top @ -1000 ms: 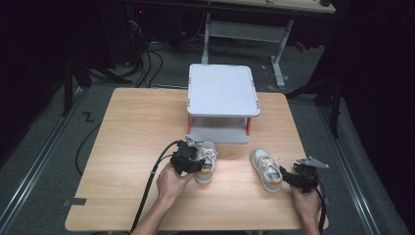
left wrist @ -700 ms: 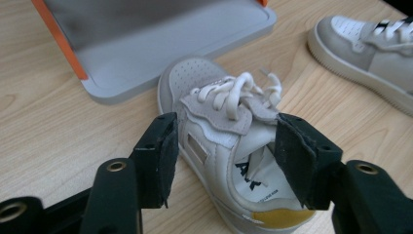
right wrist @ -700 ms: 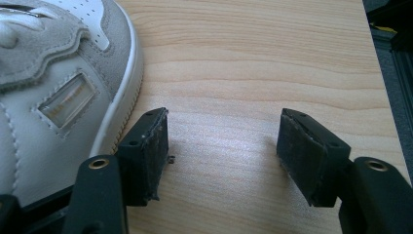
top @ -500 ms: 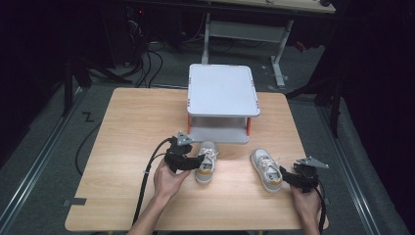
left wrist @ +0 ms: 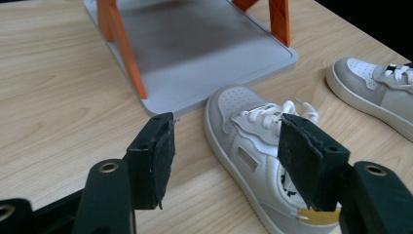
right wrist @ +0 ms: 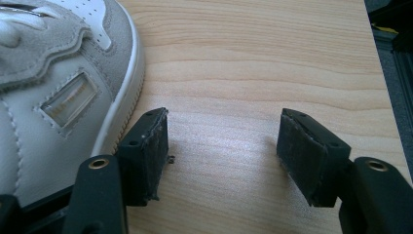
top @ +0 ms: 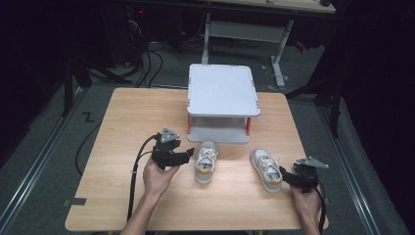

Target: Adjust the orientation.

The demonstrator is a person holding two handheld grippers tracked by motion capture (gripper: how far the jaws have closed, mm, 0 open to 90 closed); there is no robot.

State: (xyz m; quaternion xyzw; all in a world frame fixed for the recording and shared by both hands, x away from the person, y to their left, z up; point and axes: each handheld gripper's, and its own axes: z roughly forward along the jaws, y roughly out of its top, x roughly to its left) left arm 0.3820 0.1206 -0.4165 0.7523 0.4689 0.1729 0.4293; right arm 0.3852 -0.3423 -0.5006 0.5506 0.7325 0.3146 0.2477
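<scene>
Two small grey-and-white sneakers lie on the wooden table (top: pixel 122 196). The left sneaker (top: pixel 205 161) (left wrist: pixel 253 146) lies toe toward the grey rack, just right of my left gripper (top: pixel 189 155) (left wrist: pixel 224 129). Its jaws have just been opening and now stand open, clear of the shoe; the right jaw covers part of the shoe's side in the left gripper view. The right sneaker (top: pixel 266 169) (right wrist: pixel 53 87) lies beside my right gripper (top: pixel 284 174) (right wrist: pixel 224 119), which is open over bare wood with the shoe's sole just outside its left jaw.
A grey two-level rack (top: pixel 222 90) with orange legs (left wrist: pixel 122 48) stands at the table's far middle; its low shelf (left wrist: pixel 195 44) lies right behind the left sneaker's toe. Cables trail from both grippers toward the front edge.
The left gripper has let go of the left sneaker and drawn back to the left, leaving the shoe where it lay. The right gripper and right sneaker have not moved.
</scene>
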